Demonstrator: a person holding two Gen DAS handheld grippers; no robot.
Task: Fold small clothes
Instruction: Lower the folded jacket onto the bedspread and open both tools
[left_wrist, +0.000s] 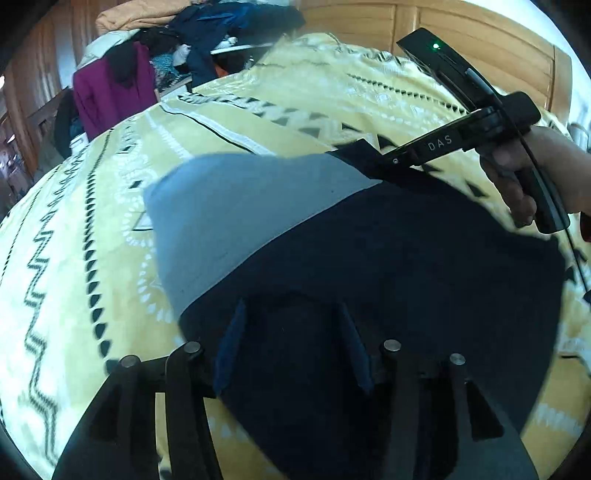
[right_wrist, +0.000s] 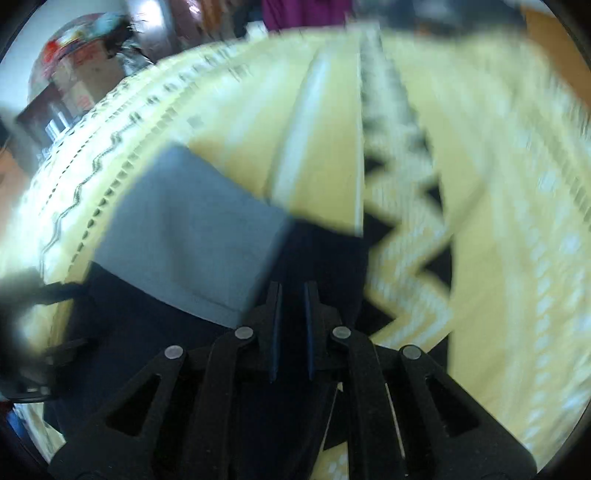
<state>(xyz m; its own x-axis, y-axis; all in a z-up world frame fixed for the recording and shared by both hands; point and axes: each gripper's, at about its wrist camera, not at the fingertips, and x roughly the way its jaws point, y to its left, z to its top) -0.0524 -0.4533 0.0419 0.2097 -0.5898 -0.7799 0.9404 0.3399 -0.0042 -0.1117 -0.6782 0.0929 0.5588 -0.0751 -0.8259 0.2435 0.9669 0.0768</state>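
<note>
The garment (left_wrist: 369, 266), navy with a grey panel (left_wrist: 236, 221), is lying on the yellow patterned blanket (left_wrist: 92, 258).

Left gripper (left_wrist: 291, 347): jaws are standing wide apart, the blue pads (left_wrist: 229, 350) spread. Navy cloth is filling the whole gap between them and running on ahead of the tips. Whether the pads are pressing on the cloth or only hovering over it, I cannot tell; nothing is being pinched. The grey panel is lying ahead and to the left of the jaws.

Right gripper (right_wrist: 293, 314): jaws are standing close together, a narrow slot showing between the two pads (right_wrist: 275, 332). Dark navy cloth is showing in that slot and just ahead of the tips, but the view is blurred; whether the pads are clamping it, I cannot tell. The grey panel is sitting just left of the tips, the blanket's black zigzag (right_wrist: 417, 206) to the right.

In the left view, the right gripper is reaching in from the right, its tip touching the garment's far navy edge, with a hand (left_wrist: 528, 177) wrapped around its handle. A heap of clothes (left_wrist: 177, 48) is lying well beyond the blanket.
</note>
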